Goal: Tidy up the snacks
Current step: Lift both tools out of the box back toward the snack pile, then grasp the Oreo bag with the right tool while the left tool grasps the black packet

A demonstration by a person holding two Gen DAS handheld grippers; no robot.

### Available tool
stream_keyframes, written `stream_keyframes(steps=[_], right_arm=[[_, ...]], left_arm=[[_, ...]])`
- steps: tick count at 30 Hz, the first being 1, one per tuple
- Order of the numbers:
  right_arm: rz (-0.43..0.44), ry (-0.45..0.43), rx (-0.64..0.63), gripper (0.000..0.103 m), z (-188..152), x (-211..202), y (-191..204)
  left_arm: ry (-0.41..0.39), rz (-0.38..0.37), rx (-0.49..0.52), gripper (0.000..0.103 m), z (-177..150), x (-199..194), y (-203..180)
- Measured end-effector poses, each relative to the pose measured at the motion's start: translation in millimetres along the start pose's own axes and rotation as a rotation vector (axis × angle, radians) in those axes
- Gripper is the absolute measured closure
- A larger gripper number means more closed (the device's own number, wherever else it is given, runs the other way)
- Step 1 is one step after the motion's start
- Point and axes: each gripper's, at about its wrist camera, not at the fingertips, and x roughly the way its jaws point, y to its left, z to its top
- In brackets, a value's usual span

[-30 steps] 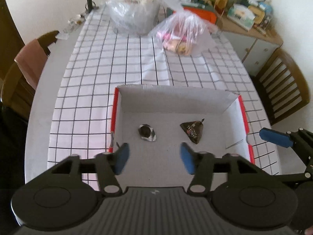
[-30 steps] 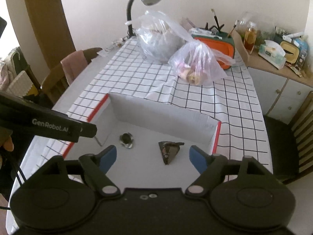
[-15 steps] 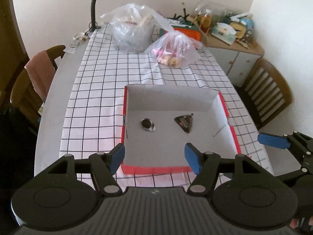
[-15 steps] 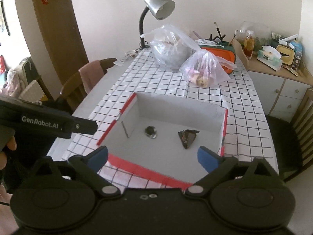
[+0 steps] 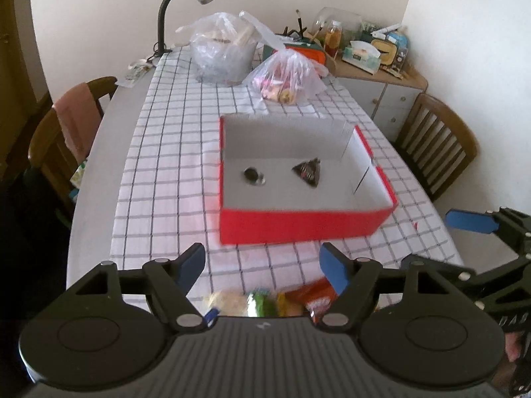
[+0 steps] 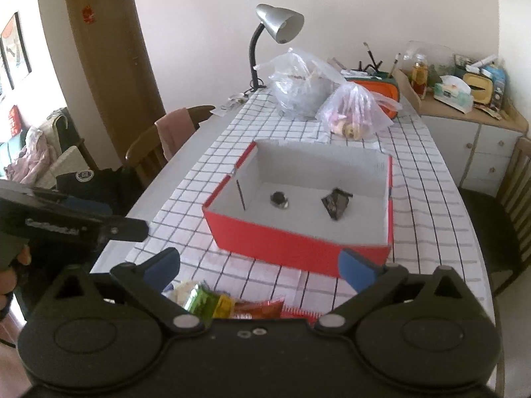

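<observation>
We have two snacks in the red box (image 5: 298, 225) in the middle of the counter (image 5: 96, 179): a round foil one (image 5: 254, 175) left, a dark triangular pack (image 5: 308, 173) right. A pile of bright packets (image 6: 229, 301) (blurred) waits at the near edge. Left gripper (image 5: 262, 263) and right gripper (image 6: 259, 267) have just been opening, both empty.

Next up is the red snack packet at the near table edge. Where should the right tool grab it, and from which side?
Judging from the right wrist view, the red snack packet lies flat among other wrappers, half hidden under the right tool. Come down from above and pinch its crimped end, which points toward the clear side. The jaws have just been opening, with nothing between them.
</observation>
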Motion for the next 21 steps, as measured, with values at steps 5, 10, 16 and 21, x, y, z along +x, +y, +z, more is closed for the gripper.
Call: stream_keyframes(steps=[5,10,16,21], right_arm=[[-0.021,-0.004,0.024,0.001,-25.2,2.4,0.8],[-0.038,0.023,0.032,0.001,-45.3,12.6,-0.3],[-0.059,0.072,0.039,0.003,-62.6,31.5,-2.5],[-0.062,0.116,0.032,0.006,-73.1,48.3,-1.4]], left_arm=[[-0.004,0.01,0.0,0.027,-32.2,-6.9,6.3],[0.019,0.044,-0.013,0.027,-62.4,2.4,12.2],[0.084,0.08,-0.072,0.027,-92.1,26.8,23.3],[0.115,0.118,-0.103,0.027,-112.6,48.4,32.0]])
